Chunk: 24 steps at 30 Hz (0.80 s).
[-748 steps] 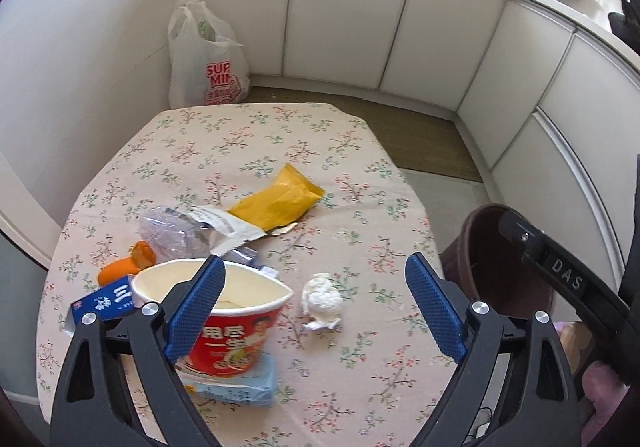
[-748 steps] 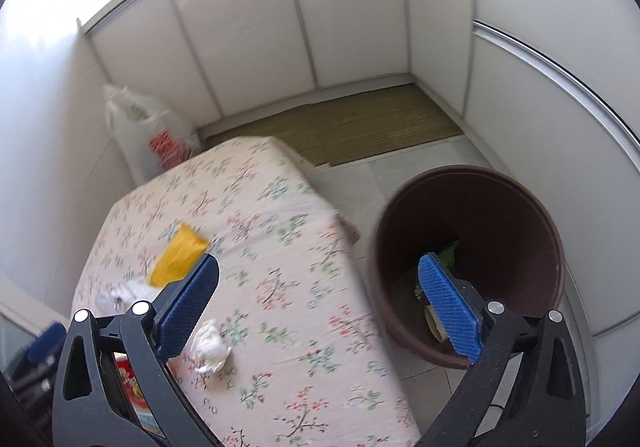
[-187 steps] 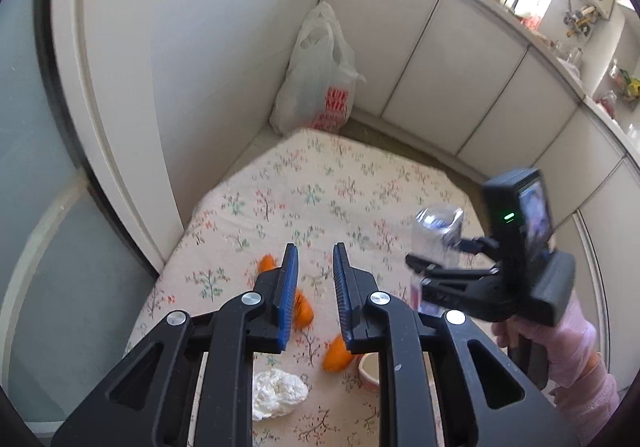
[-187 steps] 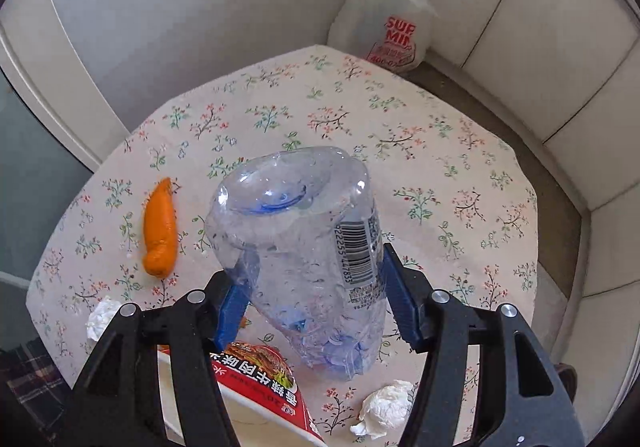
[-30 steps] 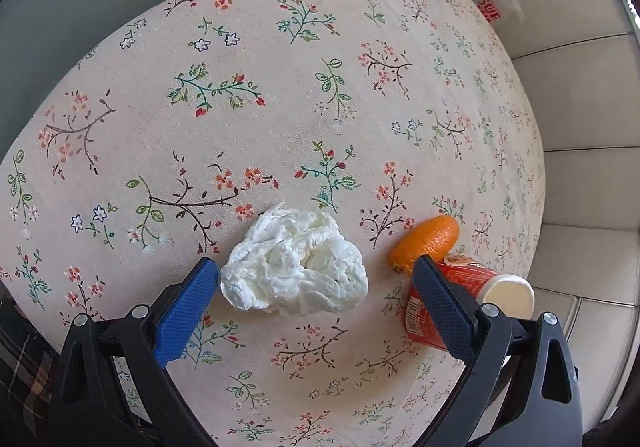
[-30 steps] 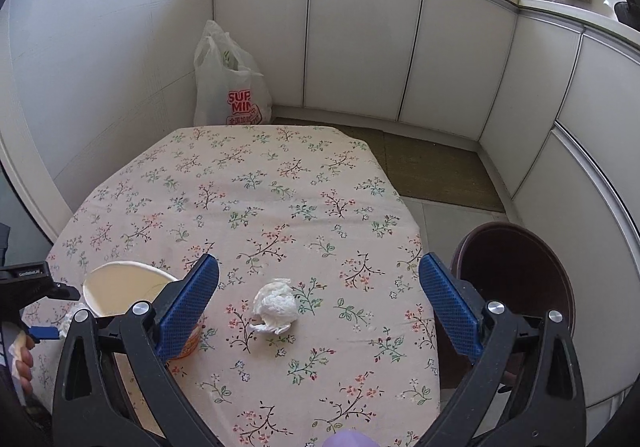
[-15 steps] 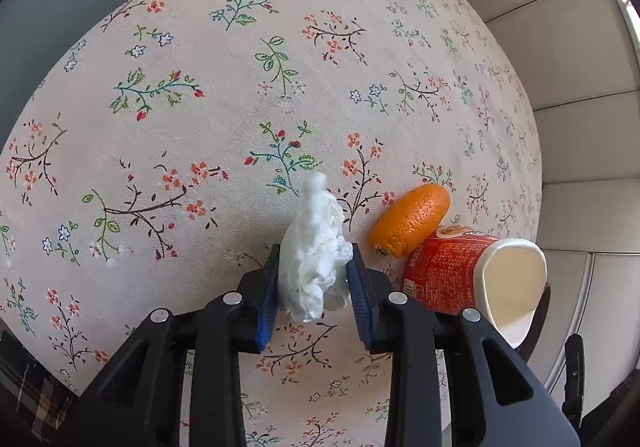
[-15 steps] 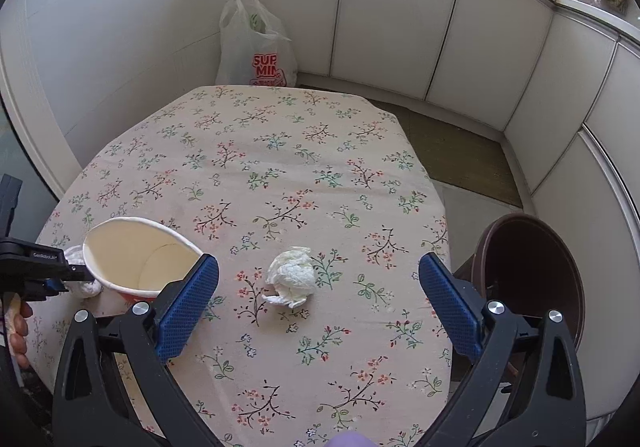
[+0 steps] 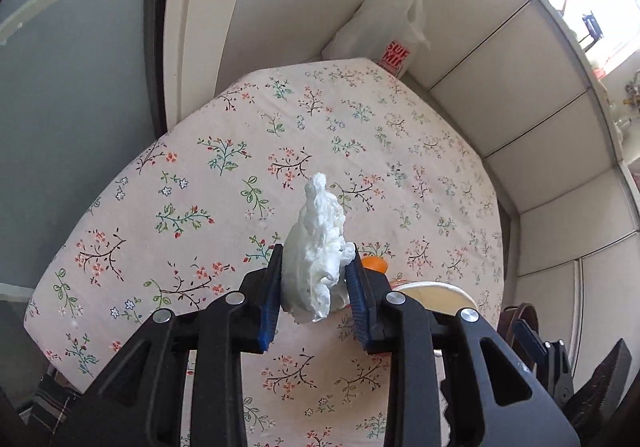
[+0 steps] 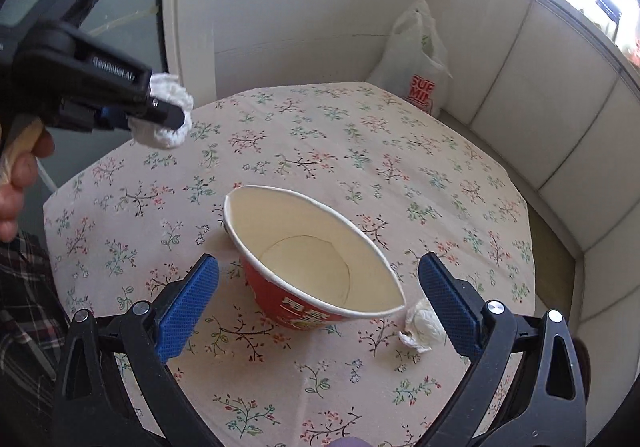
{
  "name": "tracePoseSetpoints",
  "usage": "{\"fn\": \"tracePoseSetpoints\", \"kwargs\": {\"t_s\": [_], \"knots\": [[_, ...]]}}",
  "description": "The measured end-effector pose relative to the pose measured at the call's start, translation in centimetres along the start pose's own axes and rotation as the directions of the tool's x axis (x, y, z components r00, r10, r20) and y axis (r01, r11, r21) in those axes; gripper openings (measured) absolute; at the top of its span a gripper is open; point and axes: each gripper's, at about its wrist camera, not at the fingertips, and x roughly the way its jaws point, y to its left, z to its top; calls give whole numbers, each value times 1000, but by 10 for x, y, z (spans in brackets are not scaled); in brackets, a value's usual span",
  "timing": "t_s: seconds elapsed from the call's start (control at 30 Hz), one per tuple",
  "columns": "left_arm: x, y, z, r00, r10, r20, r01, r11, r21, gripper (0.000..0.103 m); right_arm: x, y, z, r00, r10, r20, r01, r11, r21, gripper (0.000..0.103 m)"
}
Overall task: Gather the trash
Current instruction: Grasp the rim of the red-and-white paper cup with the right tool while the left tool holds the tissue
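My left gripper (image 9: pixel 316 287) is shut on a crumpled white tissue (image 9: pixel 318 247) and holds it above the flowered tablecloth (image 9: pixel 240 167). The right wrist view shows that same tissue (image 10: pixel 168 123) in the left gripper (image 10: pixel 160 113) at the upper left. My right gripper (image 10: pixel 318 297) is open, its blue pads on either side of a red paper noodle cup (image 10: pixel 312 263), apart from it. The cup is empty and tilted toward me. A second tissue wad (image 10: pixel 422 325) lies by the right pad. An orange peel (image 9: pixel 374 263) shows behind the held tissue.
A white plastic bag (image 10: pixel 420 63) with red print stands on the floor behind the table. White cabinet panels (image 10: pixel 540 107) curve along the right. A brown bin (image 9: pixel 520 317) shows past the table's right edge. A person's hand (image 10: pixel 20 175) grips the left tool.
The left gripper shut on the tissue and lifted it off the cloth. The right gripper swung left and down, so the noodle cup now sits between its open pads.
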Motion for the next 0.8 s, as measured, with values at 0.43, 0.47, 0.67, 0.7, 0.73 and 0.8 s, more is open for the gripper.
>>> {"fn": "tracePoseSetpoints", "kwargs": {"t_s": [0.43, 0.47, 0.67, 0.7, 0.73, 0.8], "knots": [[-3, 13, 3, 999, -41, -26, 40, 998, -43, 30, 57, 36, 4, 985, 71, -158, -88, 990, -106, 16], [-3, 14, 3, 999, -44, -29, 43, 998, -43, 30, 58, 36, 4, 984, 77, -160, -93, 991, -98, 13], [-2, 11, 4, 998, -57, -29, 56, 998, -35, 30, 50, 24, 9, 986, 112, -122, -114, 993, -15, 4], [-2, 11, 4, 998, -57, -28, 56, 998, -31, 30, 47, 21, 10, 986, 119, -113, -120, 993, 1, 4], [-3, 10, 3, 998, -57, -25, 56, 998, -26, 30, 45, 18, 11, 986, 126, -106, -125, 992, 16, 4], [-3, 9, 2, 998, -52, -17, 52, 999, -16, 30, 41, 13, 12, 987, 137, -90, -133, 990, 43, 4]]}}
